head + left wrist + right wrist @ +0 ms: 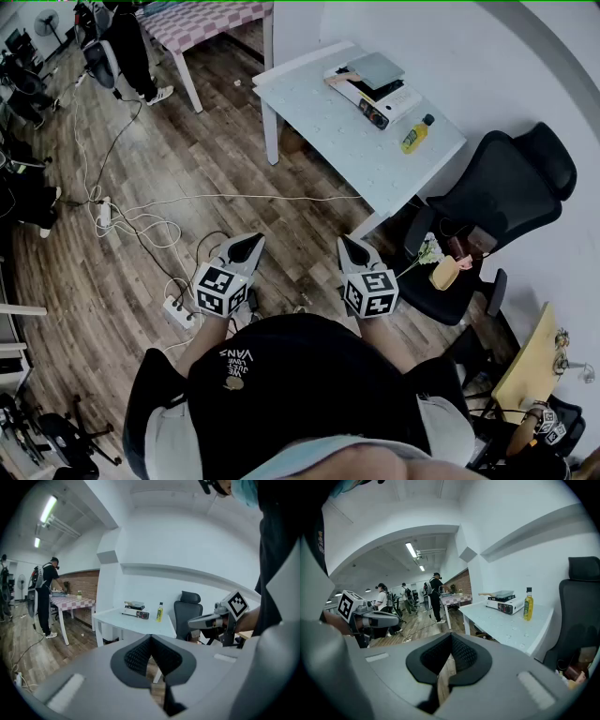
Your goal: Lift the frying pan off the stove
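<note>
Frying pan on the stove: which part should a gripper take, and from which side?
Probably the wooden handle, which juts out level past the stove, clear of other things. The frying pan itself looks flat and too wide for the jaws. Come in from the handle's end of the table, away from the yellow bottle, closing across the handle.

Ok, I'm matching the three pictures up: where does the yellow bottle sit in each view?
Head view: yellow bottle upper right, on the white table.
Left gripper view: yellow bottle near centre.
Right gripper view: yellow bottle at right.
Shared landmark: the stove beside it.
</note>
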The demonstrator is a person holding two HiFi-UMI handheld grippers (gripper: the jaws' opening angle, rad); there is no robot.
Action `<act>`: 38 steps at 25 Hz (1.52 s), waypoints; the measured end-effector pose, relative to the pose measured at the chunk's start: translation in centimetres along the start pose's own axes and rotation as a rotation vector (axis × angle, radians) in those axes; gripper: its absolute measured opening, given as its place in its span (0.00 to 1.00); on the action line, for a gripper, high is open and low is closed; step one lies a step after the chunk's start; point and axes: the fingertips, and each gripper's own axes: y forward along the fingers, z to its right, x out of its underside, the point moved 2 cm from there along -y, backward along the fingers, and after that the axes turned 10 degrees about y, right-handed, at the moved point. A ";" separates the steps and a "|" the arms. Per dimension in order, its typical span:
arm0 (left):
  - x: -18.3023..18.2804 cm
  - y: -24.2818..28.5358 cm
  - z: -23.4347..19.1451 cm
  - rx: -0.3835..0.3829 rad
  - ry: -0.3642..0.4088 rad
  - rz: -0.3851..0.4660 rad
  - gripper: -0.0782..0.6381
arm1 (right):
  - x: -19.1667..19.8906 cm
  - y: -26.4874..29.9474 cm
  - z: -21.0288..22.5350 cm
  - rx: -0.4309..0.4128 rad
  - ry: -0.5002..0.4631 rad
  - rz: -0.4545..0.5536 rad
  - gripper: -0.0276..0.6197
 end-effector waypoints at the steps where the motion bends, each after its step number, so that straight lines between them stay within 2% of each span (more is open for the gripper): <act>1: -0.4 0.3 0.3 -0.003 -0.004 0.018 0.11 | -0.1 0.0 0.3 -0.007 0.000 0.004 0.05; 8: -1.5 1.2 1.4 -0.049 -0.027 0.083 0.11 | -0.9 0.0 2.0 -0.044 -0.001 0.043 0.05; 12: -1.6 1.8 1.9 -0.039 -0.009 0.112 0.11 | -1.9 1.2 3.0 -0.072 0.035 0.071 0.05; 15: -1.5 2.4 1.2 -0.037 -0.039 0.127 0.13 | -2.6 2.7 3.7 -0.056 0.079 0.074 0.20; 16: -1.3 2.6 0.7 -0.039 -0.054 0.125 0.19 | -2.8 3.3 3.8 -0.052 0.093 0.078 0.25; 18: -0.7 3.0 -0.7 -0.039 -0.073 0.111 0.35 | -3.5 4.4 3.8 -0.044 0.125 0.093 0.29; 21: -0.1 3.8 -3.1 -0.017 -0.104 0.099 0.39 | -4.4 6.3 3.7 -0.020 0.180 0.115 0.30; 24: -0.4 4.6 -6.0 0.015 -0.117 0.095 0.41 | -5.3 8.5 3.3 0.012 0.232 0.131 0.31; 31: -1.5 5.8 -13.3 0.138 -0.065 0.081 0.42 | -7.6 13.8 0.6 0.095 0.322 0.209 0.31; 38: -1.0 6.1 -20.2 0.247 -0.027 0.047 0.42 | -7.6 18.3 -3.2 0.172 0.381 0.247 0.31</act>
